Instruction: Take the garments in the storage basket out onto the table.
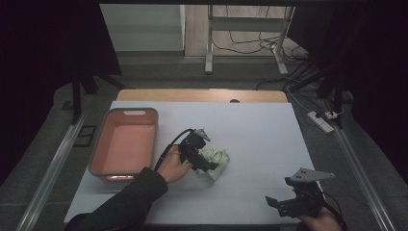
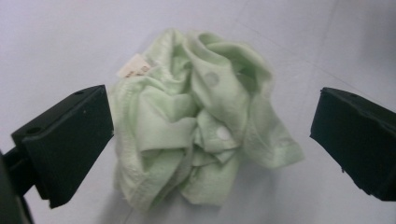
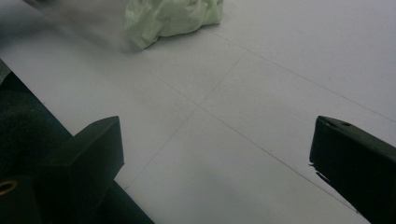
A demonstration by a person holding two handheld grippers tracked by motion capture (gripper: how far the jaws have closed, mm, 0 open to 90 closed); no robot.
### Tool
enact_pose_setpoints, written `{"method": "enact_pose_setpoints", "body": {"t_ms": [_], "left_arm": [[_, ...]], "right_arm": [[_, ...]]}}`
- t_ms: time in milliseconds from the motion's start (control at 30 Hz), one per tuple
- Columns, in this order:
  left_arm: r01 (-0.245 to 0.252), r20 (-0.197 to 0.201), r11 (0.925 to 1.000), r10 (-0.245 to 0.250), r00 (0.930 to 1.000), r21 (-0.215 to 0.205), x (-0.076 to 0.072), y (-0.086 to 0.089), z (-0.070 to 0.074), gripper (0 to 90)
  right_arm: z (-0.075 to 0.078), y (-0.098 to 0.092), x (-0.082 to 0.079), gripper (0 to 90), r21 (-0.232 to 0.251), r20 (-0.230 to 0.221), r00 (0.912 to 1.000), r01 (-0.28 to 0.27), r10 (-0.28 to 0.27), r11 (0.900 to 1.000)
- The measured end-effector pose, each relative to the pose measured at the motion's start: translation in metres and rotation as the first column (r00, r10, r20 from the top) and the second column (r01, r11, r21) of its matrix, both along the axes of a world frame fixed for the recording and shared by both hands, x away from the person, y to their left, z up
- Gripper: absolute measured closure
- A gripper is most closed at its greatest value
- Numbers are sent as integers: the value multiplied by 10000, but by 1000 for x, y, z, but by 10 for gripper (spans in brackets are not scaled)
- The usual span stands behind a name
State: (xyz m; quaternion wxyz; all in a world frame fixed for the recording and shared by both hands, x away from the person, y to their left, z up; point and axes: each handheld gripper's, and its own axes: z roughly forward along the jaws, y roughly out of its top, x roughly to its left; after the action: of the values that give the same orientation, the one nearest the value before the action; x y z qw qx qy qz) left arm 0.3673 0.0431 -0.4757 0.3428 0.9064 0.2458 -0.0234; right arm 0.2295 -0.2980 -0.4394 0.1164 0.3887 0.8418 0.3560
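Lying crumpled between the wide-spread jaws of the left gripper [image 2: 210, 140], one pale green cloth [image 2: 201, 126] rests on the white table cover [image 1: 260, 139], just right of the single pink basin [image 1: 126, 144]; neither pad presses it. Nearer the person than the cloth, the right gripper [image 3: 215, 163] is wide open and holds nothing.

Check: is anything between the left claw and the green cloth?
Nothing visible. The left claw stands open right over the crumpled cloth, which lies alone on the white table between the jaws.
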Motion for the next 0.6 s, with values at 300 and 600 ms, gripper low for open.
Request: {"method": "enact_pose_setpoints", "body": {"t_ms": [300, 600], "left_arm": [[177, 100, 9995, -174, 9998, -253, -7, 5, 5, 0], [-117, 499, 9999, 113, 9987, 85, -16, 11, 10, 0]], "right_arm": [[0, 0, 0, 26, -2, 9, 10000, -7, 7, 10000], [0, 0, 0, 26, 2, 23, 10000, -1, 1, 10000]]}}
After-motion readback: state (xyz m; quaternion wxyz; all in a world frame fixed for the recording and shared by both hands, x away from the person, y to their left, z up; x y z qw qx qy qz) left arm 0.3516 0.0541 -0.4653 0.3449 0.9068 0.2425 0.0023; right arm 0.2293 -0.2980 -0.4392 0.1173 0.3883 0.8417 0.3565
